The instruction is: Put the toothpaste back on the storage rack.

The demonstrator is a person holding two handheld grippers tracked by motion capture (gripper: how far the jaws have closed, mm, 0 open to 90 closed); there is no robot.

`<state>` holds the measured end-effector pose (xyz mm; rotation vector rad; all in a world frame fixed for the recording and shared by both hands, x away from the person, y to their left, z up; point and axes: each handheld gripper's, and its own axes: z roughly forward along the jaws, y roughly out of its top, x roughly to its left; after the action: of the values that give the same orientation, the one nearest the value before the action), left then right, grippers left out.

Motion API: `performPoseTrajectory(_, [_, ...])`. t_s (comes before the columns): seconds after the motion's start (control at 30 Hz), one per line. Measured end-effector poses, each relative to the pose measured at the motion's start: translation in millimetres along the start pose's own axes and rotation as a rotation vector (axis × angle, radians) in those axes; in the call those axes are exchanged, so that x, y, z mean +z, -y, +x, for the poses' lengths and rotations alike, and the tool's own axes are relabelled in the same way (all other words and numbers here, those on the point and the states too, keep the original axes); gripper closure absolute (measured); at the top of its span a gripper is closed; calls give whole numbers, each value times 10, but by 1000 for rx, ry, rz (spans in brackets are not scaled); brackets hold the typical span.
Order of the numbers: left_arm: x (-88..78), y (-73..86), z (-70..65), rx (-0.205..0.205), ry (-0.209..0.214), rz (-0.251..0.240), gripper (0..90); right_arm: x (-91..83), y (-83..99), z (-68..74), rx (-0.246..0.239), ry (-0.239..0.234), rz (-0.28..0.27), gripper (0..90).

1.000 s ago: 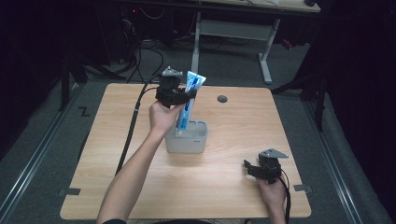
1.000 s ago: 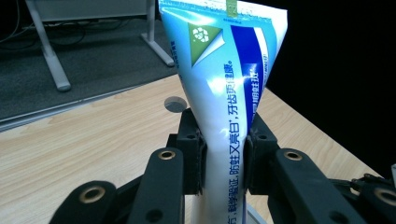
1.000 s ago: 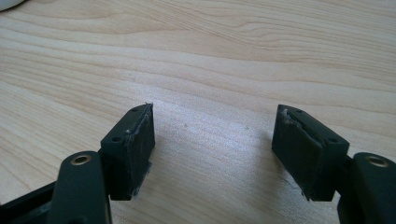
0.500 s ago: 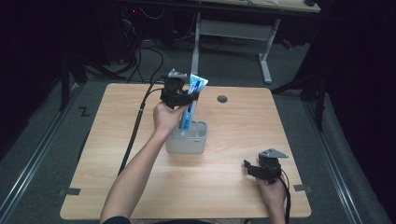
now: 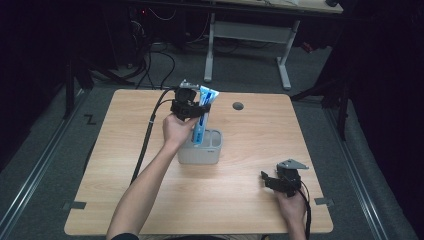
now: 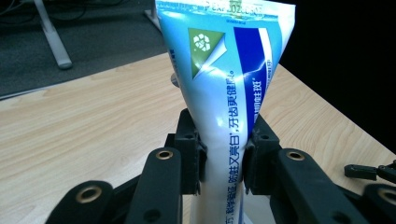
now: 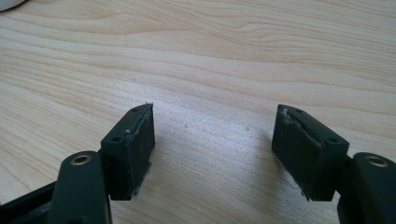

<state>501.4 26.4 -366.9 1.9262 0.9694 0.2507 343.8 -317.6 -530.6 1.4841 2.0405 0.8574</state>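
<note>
Table [image 5: 250, 200] lit brightly from above, surroundings dim; toothpaste tube [image 6: 224, 93] shows glare, perhaps slightly blurred.

**Toothpaste tube upright over the holder**

A blue-and-white toothpaste tube [image 6: 224, 93] with a green recycling mark stands upright, flat crimped end up, its lower end inside a grey compartmented holder [image 5: 200, 154] near the middle of the wooden table [image 5: 250, 200]

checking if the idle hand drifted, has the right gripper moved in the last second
No. In the high view the right gripper sits at the same spot near the table's front right corner, with its jaws open over bare wood.
</note>
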Motion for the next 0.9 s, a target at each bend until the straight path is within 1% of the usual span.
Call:
performPoseTrajectory(0.13, [13,41,-11,9,7,8,717,1,0,0,-1,-1,0,300])
performPoseTrajectory(0.33, [21,67,-47,29,4,18,717,0,-1,1,0,-1,0,300])
performPoseTrajectory(0.47, [25,96,-47,30,5,24,716,0,0,0,-1,0,0,300])
performPoseTrajectory(0.6, [30,138,-41,32,-4,30,717,1,0,0,-2,0,0,300])
performPoseTrajectory(0.9, [-6,200,-34,32,2,34,716,0,0,0,-2,0,0,300])
